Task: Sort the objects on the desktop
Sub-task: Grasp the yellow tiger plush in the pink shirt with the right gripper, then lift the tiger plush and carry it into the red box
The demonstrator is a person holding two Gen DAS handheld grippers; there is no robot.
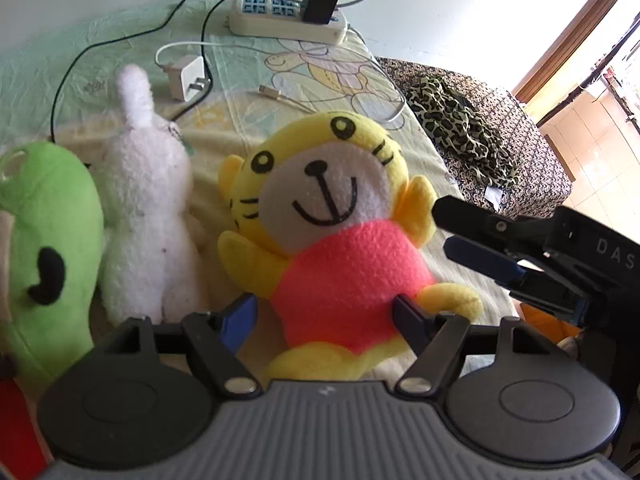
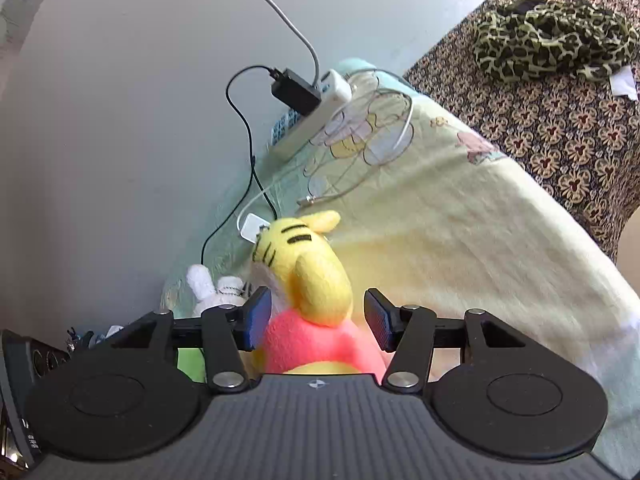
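Your tiger plush (image 1: 332, 232) is lying on its back on the sheet-covered bench (image 1: 432, 160), head pointing away toward the power strip (image 1: 286, 20), feet toward you, so its long axis runs roughly straight out from your left claw (image 1: 324, 320). That claw's jaws are spread apart on either side of the tiger's pink belly, not squeezing anything that I can see. Your right claw (image 2: 318, 318) is coming at it from the tiger's side, jaws also apart, with its yellow arm sitting right between them. Both are close, but I'd say the right one has the better bite, since it crosses the body instead of running along it. The white bunny (image 1: 148, 200) and green plush (image 1: 48, 248) lie just beside the tiger on the left, so watch you don't drag them along.
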